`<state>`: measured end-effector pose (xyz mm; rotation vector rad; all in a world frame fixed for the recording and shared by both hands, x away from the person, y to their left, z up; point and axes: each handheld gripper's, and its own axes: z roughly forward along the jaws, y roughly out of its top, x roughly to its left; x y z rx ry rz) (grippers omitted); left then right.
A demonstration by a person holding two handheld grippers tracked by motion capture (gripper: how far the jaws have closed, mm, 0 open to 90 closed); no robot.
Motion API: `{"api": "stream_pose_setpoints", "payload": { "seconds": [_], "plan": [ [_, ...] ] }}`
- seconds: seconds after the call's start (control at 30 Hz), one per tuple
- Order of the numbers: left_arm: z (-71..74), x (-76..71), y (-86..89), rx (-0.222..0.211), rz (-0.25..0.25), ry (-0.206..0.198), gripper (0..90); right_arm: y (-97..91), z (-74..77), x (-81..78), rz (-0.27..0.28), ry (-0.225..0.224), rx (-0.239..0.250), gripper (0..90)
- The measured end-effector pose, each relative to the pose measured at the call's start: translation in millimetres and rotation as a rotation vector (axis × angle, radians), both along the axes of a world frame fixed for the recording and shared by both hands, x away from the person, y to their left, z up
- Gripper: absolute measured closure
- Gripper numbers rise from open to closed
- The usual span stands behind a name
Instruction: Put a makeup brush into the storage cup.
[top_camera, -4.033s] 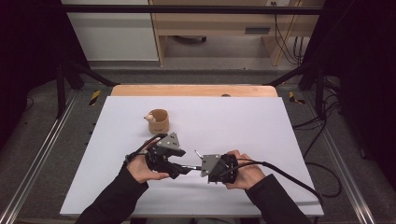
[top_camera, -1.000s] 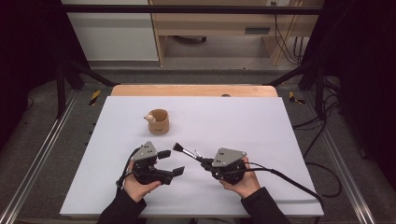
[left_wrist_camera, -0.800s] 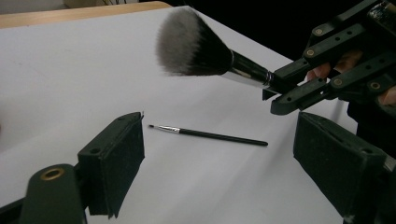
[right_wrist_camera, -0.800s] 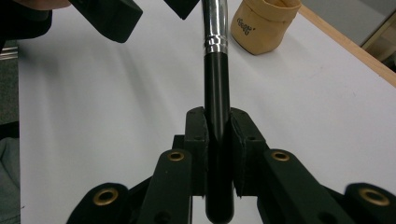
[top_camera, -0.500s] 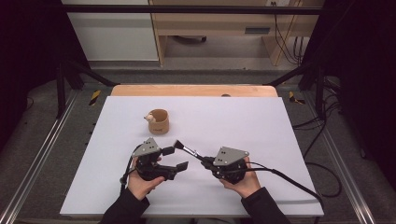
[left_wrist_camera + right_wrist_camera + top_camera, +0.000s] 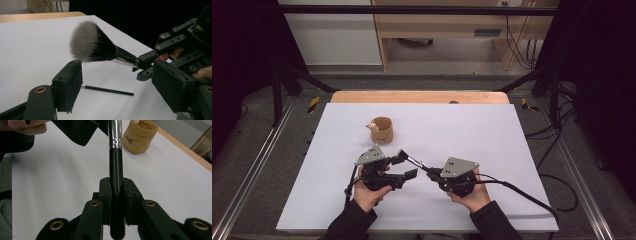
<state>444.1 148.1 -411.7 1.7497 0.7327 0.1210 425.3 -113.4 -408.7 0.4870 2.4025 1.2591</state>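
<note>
Near the white table's (image 6: 522, 150) front edge, the right gripper (image 6: 432, 173) clamps the black handle of a fluffy grey-tipped makeup brush (image 6: 91, 45), angled toward the left gripper (image 6: 404, 166). Its jaws, just narrowing, stand apart around the bristles. The left gripper view shows a thin black brush (image 6: 107, 90) lying flat; farther back stands a tan fabric cup (image 6: 382, 130).

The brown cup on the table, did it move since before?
No. The brown cup sits at the same spot on the white table, just below the wooden edge at the far side, as in the earlier high views.
</note>
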Motion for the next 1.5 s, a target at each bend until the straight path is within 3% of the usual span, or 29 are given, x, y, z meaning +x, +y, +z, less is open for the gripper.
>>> {"api": "stream_pose_setpoints", "payload": {
  "seconds": [0.43,0.73,1.5],
  "plan": [
    [-0.5,-0.2,-5.6,-0.028,-0.008,0.013,37.3,2.4,-1.7,-0.7,0.010,0.003,0.015,79.1],
    [-1.8,-0.7,-5.8,-0.070,-0.003,0.030,44.4,5.6,-4.8,-1.3,0.019,0.004,0.031,79.0],
    [-2.7,-2.5,-5.2,-0.099,-0.025,0.033,63.4,10.0,-10.9,-0.9,0.037,0.023,0.037,78.9]
  ]
}}
